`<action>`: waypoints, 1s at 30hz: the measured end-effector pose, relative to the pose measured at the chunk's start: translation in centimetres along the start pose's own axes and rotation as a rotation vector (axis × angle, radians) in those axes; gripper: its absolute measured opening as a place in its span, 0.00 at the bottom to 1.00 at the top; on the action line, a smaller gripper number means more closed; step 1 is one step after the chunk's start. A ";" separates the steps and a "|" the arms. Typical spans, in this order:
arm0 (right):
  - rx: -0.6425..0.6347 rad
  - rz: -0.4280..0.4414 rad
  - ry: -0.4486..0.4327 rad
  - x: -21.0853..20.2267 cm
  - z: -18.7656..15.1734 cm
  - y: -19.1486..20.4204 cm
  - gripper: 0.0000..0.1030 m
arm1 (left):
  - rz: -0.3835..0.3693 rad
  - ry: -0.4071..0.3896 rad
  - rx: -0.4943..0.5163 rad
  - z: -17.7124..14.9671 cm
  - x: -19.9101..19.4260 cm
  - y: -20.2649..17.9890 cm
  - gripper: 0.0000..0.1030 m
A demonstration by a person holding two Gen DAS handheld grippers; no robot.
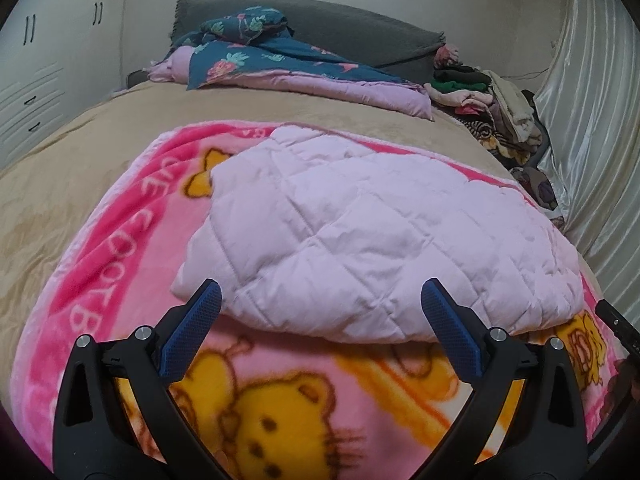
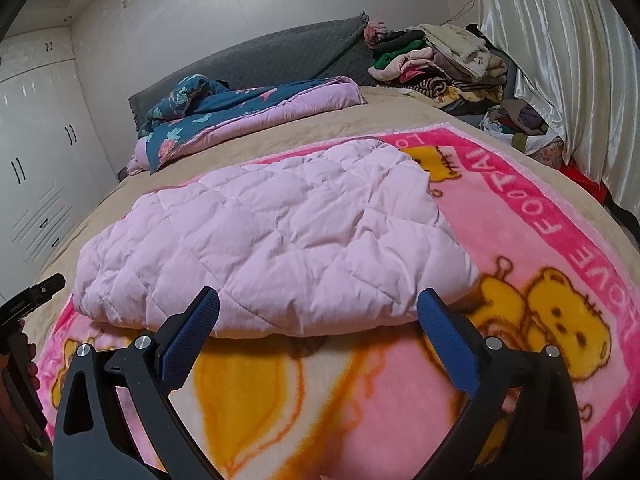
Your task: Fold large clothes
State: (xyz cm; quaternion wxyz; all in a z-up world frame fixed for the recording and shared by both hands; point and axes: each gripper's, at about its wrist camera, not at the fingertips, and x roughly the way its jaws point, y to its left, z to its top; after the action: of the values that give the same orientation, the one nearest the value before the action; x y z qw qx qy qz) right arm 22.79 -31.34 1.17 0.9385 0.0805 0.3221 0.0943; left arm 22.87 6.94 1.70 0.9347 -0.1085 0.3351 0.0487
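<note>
Left tongs (image 1: 322, 300), right tongs (image 2: 318, 308) wide open, seemingly clear of quilted garment (image 1: 360, 232).

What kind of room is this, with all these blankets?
Most likely a home bedroom. A wide bed with a grey headboard fills it, white wardrobe doors line one wall, and piled clothes sit by a satin curtain. A folded pink quilted garment lies on a cartoon-bear blanket.
</note>
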 end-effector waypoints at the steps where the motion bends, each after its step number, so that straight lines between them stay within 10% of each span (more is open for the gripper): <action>1: 0.003 -0.005 0.005 0.2 -0.1 -0.1 0.96 | -0.002 0.011 -0.008 -0.2 0.3 0.2 0.91; 12: 0.293 -0.048 0.148 7.1 -1.3 -4.9 0.96 | -0.102 0.135 -0.295 -1.9 5.6 5.2 0.91; 26: 0.488 0.082 0.117 12.8 -0.1 -8.0 0.96 | -0.249 0.152 -0.530 -1.2 11.3 7.5 0.92; 30: 0.407 0.099 0.083 12.6 0.7 -7.2 0.71 | -0.255 0.133 -0.497 -1.4 11.6 7.2 0.92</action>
State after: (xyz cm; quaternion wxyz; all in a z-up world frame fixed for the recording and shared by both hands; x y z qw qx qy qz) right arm 33.83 -35.47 -7.23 0.8831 0.2802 0.3685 0.0763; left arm 29.76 13.78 -7.93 0.8540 -0.3785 0.3570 0.0040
